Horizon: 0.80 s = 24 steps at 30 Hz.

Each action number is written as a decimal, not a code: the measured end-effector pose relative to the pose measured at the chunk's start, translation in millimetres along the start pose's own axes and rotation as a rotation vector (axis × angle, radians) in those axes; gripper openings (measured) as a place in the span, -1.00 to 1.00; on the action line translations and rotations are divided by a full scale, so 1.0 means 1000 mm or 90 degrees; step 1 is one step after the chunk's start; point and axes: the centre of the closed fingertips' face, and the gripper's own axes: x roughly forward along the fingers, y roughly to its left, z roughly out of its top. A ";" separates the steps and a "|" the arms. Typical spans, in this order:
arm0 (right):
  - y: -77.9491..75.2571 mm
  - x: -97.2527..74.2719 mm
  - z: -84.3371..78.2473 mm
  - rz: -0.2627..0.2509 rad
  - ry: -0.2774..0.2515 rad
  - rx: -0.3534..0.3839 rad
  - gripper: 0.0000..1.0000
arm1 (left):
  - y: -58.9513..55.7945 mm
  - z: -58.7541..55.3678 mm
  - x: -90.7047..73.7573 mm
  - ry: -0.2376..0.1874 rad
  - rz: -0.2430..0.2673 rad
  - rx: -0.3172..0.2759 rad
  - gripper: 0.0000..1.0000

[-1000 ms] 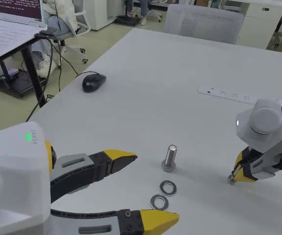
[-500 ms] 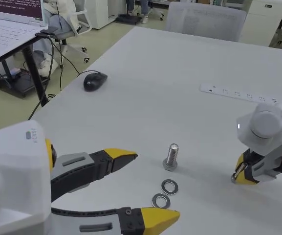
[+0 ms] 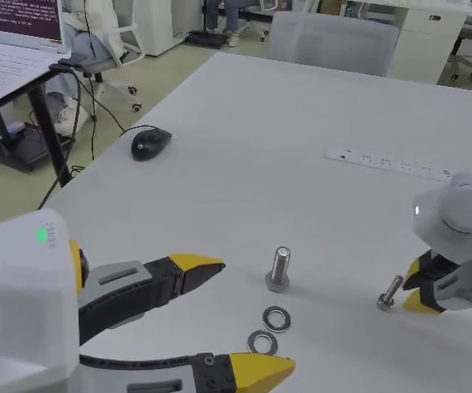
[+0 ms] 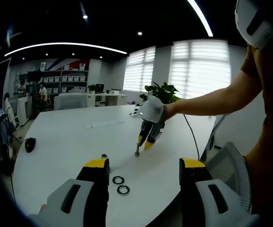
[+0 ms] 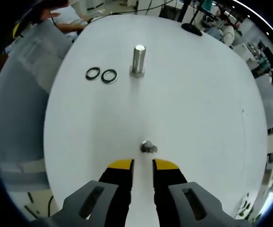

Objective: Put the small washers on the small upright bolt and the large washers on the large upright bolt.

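A large steel bolt (image 3: pixel 278 268) stands upright on the white table (image 3: pixel 244 164), also seen in the right gripper view as the large bolt (image 5: pixel 138 59). Two steel washers (image 3: pixel 276 318) (image 3: pixel 262 342) lie flat just in front of it, close together; they are the washers (image 5: pixel 110 75) and the washers (image 4: pixel 118 179) in the gripper views. A small bolt (image 3: pixel 389 293) stands on its head to the right. My right gripper (image 3: pixel 422 296) sits just behind this small bolt (image 5: pixel 148 147), jaws slightly apart, holding nothing. My left gripper (image 3: pixel 240 318) hangs wide open near the washers.
A black mouse (image 3: pixel 150 143) lies at the table's far left and a white power strip (image 3: pixel 387 163) at the far right. A grey chair (image 3: pixel 330 41) stands behind the far edge. A desk with a screen (image 3: pixel 15 33) is off to the left.
My right gripper has drawn back from the small bolt, which now stands free of the jaws. The left gripper holds its place. The head camera has shifted slightly.
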 end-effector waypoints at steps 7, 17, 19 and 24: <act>0.024 -0.006 0.001 0.003 -0.004 0.005 -0.67 | -0.003 0.003 -0.002 -0.005 -0.004 0.006 0.19; 0.072 0.006 0.044 0.041 -0.047 -0.015 -0.67 | -0.005 0.006 -0.011 -0.014 -0.010 0.013 0.18; 0.081 0.010 0.055 0.054 -0.054 -0.024 -0.67 | -0.006 0.006 -0.012 -0.013 -0.012 0.015 0.18; 0.093 0.019 0.081 0.070 -0.072 -0.037 -0.67 | -0.006 0.009 -0.015 -0.022 -0.011 0.017 0.18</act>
